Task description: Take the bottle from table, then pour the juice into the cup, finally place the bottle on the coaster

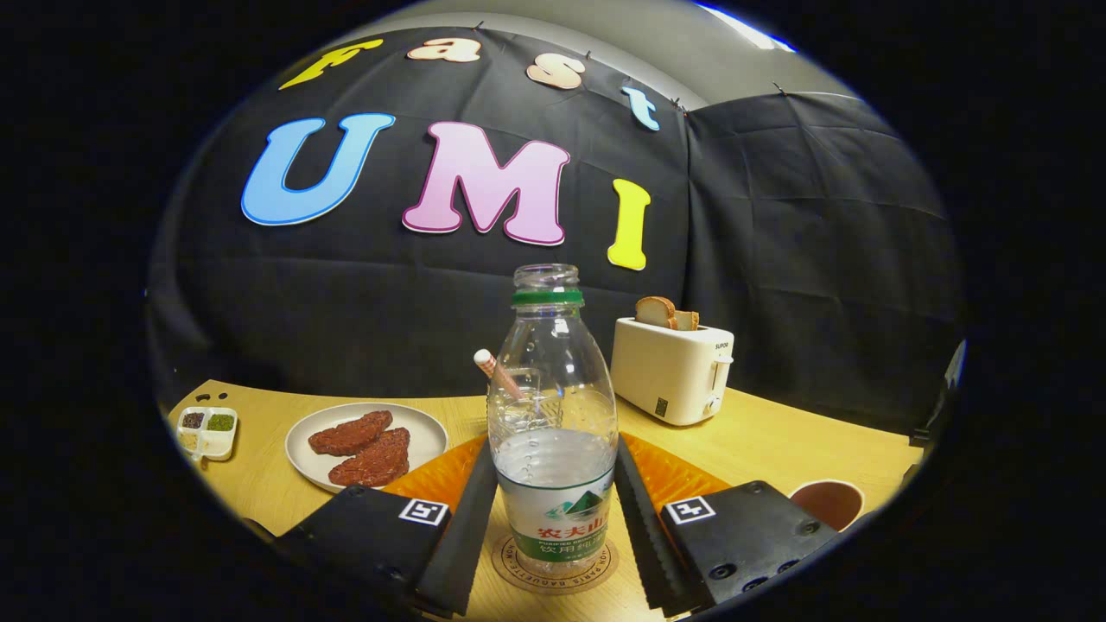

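**Operator:** Bottle stands upright between my two fingers, its long axis straight up, base planted on the round coaster. It is uncapped and holds clear liquid to roughly a third of its height.

**Partner:** Are you holding it or letting go?

**Operator:** My gripper flanks it closely on both sides. The fingers look to be touching the bottle's lower body, or very nearly so, but I cannot tell for sure whether they press on it. I judge this to be the placing step, with the bottle already down where it belongs.

**Partner:** What does the next move turn on?

**Operator:** The bottle sits dead centre and tall, so I reckon the fingers should spread evenly and draw straight back, or the neck could tip.

**Partner:** And around it?

**Operator:** A light wooden table carries an orange mat just behind the coaster. A cup sits off beside the right finger. Beyond are a plate with two brown patties, a small tray of seasonings, a toaster with bread in it, and a glass with a striped straw directly behind the bottle.
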`<action>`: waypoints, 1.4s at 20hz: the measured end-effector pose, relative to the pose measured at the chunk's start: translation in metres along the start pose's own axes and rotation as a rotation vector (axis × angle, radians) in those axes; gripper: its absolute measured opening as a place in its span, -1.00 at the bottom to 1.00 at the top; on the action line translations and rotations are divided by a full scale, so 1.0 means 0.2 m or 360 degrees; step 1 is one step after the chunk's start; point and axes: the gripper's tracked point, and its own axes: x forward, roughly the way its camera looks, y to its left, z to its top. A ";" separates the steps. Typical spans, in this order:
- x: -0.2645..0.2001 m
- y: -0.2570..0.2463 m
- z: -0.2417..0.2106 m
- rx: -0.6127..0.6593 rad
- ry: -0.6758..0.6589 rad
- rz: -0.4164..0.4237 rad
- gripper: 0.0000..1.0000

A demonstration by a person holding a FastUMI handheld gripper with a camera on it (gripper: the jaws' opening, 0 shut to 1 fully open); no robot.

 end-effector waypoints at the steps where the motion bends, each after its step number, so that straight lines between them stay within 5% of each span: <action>1: 0.00 0.00 -0.01 0.0006 0.0006 0.0000 0.51; 11: -0.05 0.00 -0.03 -0.0005 0.0008 -0.0021 0.58; 16: -0.09 -0.01 -0.03 0.0018 0.0018 -0.0025 0.87; 28: -0.36 -0.01 -0.02 0.0146 0.0074 0.0024 0.92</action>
